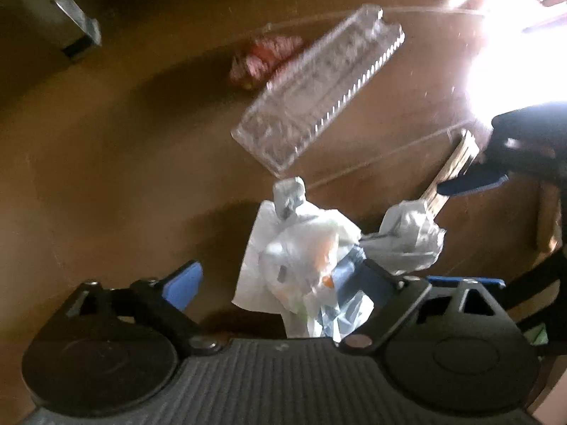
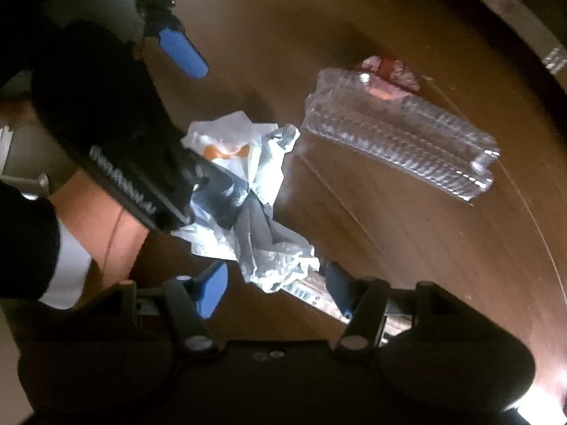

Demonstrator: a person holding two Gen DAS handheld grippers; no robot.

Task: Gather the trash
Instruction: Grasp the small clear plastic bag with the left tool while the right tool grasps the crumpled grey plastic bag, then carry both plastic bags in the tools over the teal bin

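A crumpled white plastic bag (image 1: pixel 301 248) with orange print lies on the brown table (image 1: pixel 106 177), between the wide-apart blue fingers of my left gripper (image 1: pixel 276 279); one finger lies under the bag. In the right wrist view the bag (image 2: pixel 255 177) lies ahead of my right gripper (image 2: pixel 276 287), which is open over a flat barcoded wrapper (image 2: pixel 312 294). A clear ribbed plastic container (image 1: pixel 319 95) (image 2: pixel 400 134) lies farther out, with a crumpled red-pink wrapper (image 1: pixel 265 56) (image 2: pixel 389 74) behind it.
The right gripper shows at the right edge of the left wrist view (image 1: pixel 496 173), over the flat wrapper (image 1: pixel 453 166). A metal table leg (image 1: pixel 71 17) stands at the far left. Strong glare (image 1: pixel 514 53) washes out the far right.
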